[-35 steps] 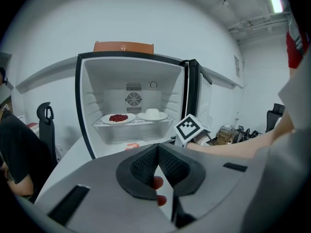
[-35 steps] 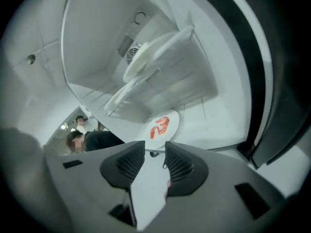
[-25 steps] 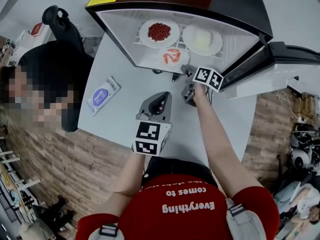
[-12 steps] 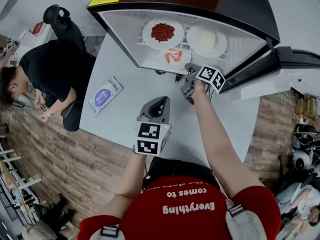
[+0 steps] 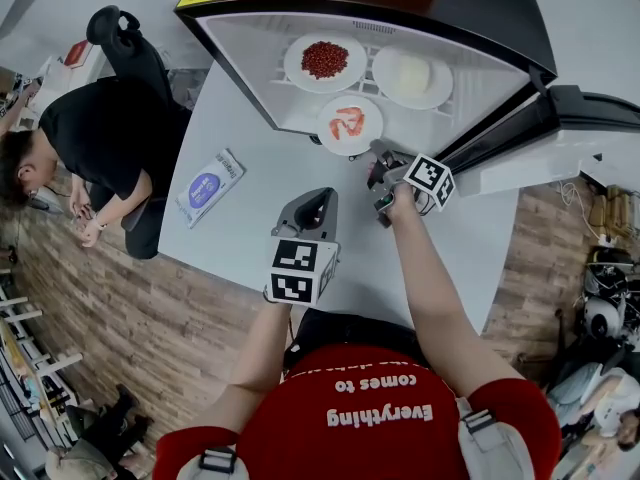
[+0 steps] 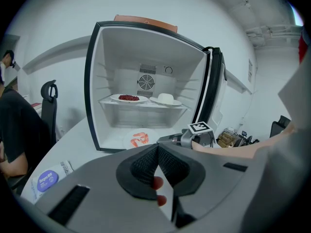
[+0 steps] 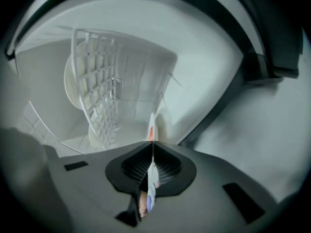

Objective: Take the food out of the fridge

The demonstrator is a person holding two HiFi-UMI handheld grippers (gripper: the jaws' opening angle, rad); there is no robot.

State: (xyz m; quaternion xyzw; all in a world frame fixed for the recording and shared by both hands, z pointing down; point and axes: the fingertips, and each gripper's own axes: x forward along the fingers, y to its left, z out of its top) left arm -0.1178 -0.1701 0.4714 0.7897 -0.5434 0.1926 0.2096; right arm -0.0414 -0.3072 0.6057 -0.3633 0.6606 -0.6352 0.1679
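Note:
The open fridge [image 5: 480, 28] holds a plate of red beans [image 5: 325, 60] and a plate of white food [image 5: 412, 76] on its wire shelf. Lower down, a shrimp plate [image 5: 351, 124] sits at the fridge's front lip. My right gripper [image 5: 377, 152] has just been closing and is now shut on that plate's near rim. In the right gripper view the plate [image 7: 152, 125] shows edge-on between the pads. My left gripper [image 5: 328, 192] hovers shut and empty over the table. From it I see the shrimp plate [image 6: 140, 140] and the right gripper [image 6: 187, 139].
The white table [image 5: 250, 238] carries a wipes packet [image 5: 208, 186] at its left. A person in black [image 5: 100, 138] sits beside it near an office chair [image 5: 120, 43]. The fridge door [image 5: 570, 133] stands swung out to the right.
The right gripper has shut on the shrimp plate's rim and drawn back toward me, sliding the plate to the fridge's front edge. The left gripper has barely shifted.

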